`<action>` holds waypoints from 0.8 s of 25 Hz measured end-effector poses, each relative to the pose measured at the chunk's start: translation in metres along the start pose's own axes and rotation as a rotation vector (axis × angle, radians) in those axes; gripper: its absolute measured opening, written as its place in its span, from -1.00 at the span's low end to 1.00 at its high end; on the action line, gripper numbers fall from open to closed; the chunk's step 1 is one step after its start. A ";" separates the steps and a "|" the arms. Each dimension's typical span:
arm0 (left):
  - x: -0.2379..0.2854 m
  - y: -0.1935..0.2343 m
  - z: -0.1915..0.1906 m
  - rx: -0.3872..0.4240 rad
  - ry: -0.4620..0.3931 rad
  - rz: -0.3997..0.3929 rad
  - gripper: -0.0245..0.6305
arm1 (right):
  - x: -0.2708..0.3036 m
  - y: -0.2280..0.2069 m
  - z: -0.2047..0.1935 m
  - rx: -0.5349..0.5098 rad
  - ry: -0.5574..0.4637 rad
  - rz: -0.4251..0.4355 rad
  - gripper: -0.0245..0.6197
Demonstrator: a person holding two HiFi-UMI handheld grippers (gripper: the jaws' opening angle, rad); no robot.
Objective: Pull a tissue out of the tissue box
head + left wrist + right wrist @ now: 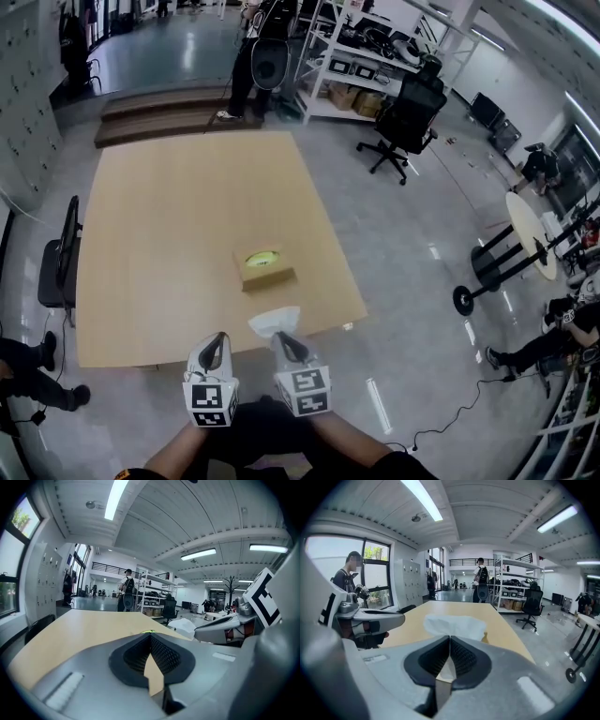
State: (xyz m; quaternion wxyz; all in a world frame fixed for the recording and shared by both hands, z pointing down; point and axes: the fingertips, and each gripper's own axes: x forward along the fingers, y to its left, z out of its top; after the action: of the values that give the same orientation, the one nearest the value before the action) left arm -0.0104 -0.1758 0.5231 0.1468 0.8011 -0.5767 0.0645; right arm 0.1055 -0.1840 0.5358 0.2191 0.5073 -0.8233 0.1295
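Out on the table, well beyond both pairs of jaws: the tissue box, long axis roughly left to right in the head view. Nearer the table's front edge, apart from the box: the white tissue, bunched at the tip of the right gripper. Right jaws clenched on the sheet's lower edge (crumpled bulk fanning out above the tips). Just beside it, the left gripper, jaws pressed together on nothing. By appearances, pull as good as finished, with only the right hand needed for carrying the sheet
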 end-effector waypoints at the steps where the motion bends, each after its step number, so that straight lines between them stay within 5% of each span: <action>1: -0.003 -0.005 -0.002 0.004 0.003 0.005 -0.87 | -0.004 -0.002 -0.002 0.004 -0.004 0.008 -0.92; 20: -0.079 -0.038 -0.063 0.035 0.172 0.181 -0.87 | -0.044 0.015 -0.066 0.066 0.028 0.190 -0.92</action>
State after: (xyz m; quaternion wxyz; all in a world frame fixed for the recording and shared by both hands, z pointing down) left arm 0.0037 -0.0733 0.5549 0.1751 0.7398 -0.6306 0.1560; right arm 0.1244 -0.1145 0.5719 0.2006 0.4319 -0.8599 0.1839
